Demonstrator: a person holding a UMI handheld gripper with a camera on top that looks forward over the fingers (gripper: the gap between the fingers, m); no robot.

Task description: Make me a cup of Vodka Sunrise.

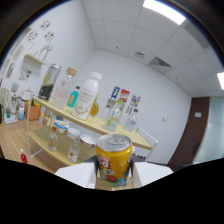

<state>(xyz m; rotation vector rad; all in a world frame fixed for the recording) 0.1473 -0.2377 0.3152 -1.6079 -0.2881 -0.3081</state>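
My claw (114, 176) grips the yellow can (114, 159) from both sides, lifted high, its top sealed. Beyond the can, the wooden shelf (60, 109) carries a white bottle (86, 96), a dark bottle (48, 82) and clear ones. No cup shows anywhere, so I judge pouring and mixing still lie ahead.

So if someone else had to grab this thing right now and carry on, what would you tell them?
Gripper: shut on the yellow drink can, held upright and lifted, its top seemingly unopened.
Ahead: a wooden shelf with a white bottle, a dark-liquid dispenser, a clear bottle and small glasses on the lower level.
Done: can picked up.
Left: no serving cup in sight; opening the can, pouring and mixing probably all remain.
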